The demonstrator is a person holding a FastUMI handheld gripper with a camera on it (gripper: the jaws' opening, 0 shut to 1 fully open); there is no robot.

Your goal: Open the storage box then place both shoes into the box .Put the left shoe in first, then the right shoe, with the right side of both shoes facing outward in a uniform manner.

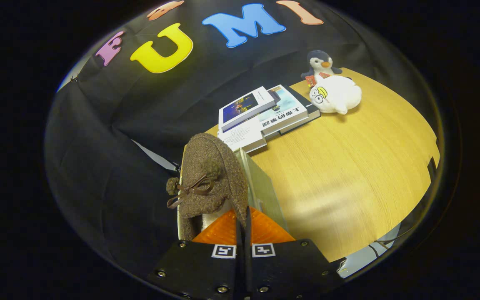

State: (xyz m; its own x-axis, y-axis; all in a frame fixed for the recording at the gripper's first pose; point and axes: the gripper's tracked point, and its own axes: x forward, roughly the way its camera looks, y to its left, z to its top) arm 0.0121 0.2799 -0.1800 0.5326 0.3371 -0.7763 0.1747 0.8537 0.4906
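Observation:
A brown woolly shoe with a thin brown bow and pompoms hangs just ahead of my fingers, toe pointing away. My gripper is shut on the edge of the shoe's opening, the fingers almost touching. The pale lining shows at the opening. Right beside the shoe stands the clear storage box; only one see-through wall and its top edge are visible, and the shoe hides the rest. Whether the shoe is over or inside the box I cannot tell.
The box rests at the near corner of a wooden table. A stack of books lies beyond the box. Farther back sit a white plush toy and a penguin plush. Black cloth hangs behind.

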